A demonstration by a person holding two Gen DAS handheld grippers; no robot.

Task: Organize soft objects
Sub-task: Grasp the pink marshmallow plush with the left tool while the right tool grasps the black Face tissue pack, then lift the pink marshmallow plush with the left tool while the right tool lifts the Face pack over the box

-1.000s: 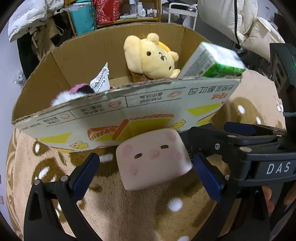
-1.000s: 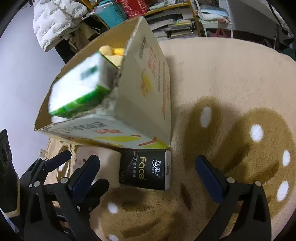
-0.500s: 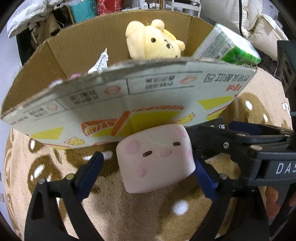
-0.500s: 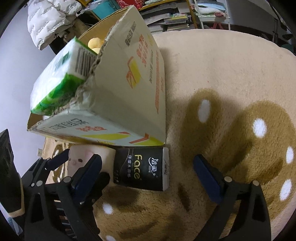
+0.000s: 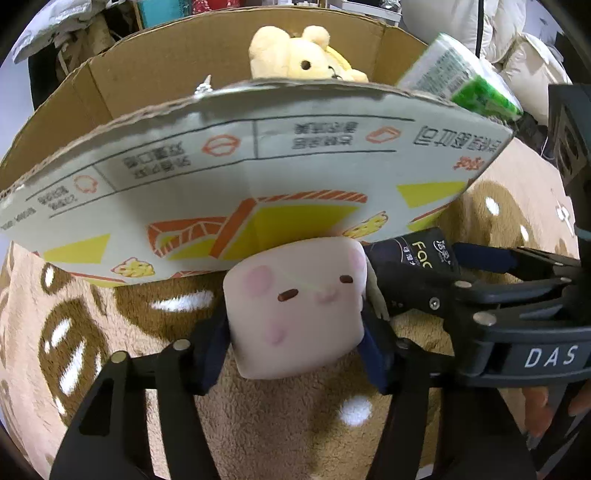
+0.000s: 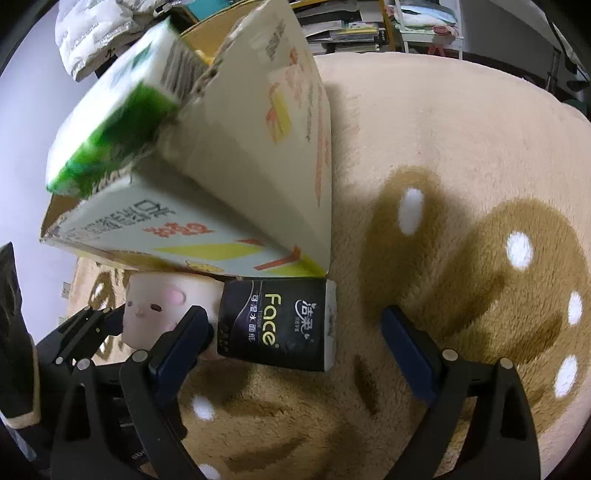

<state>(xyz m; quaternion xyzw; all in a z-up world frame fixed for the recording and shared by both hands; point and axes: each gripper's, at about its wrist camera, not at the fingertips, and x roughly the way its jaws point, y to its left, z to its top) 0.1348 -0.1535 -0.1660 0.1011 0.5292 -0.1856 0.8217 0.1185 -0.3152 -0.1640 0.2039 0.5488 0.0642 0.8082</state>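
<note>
My left gripper (image 5: 295,343) is shut on a pink square plush with a face (image 5: 299,306), its pads pressing both sides, just in front of the cardboard box (image 5: 236,184). The plush also shows in the right wrist view (image 6: 159,314). My right gripper (image 6: 295,350) is open around a black Face tissue pack (image 6: 277,325) that lies on the rug against the box corner. The box (image 6: 258,166) holds a yellow bear plush (image 5: 299,55) and a green-and-white tissue pack (image 5: 461,77) sticking out over its rim.
A beige rug with brown patches and white dots (image 6: 461,184) covers the floor. Shelves with clutter (image 6: 369,26) and white padded jackets (image 5: 517,55) stand behind the box.
My left gripper has closed on the pink plush. My right gripper has moved in closer around the black tissue pack. The box fills more of both views.
</note>
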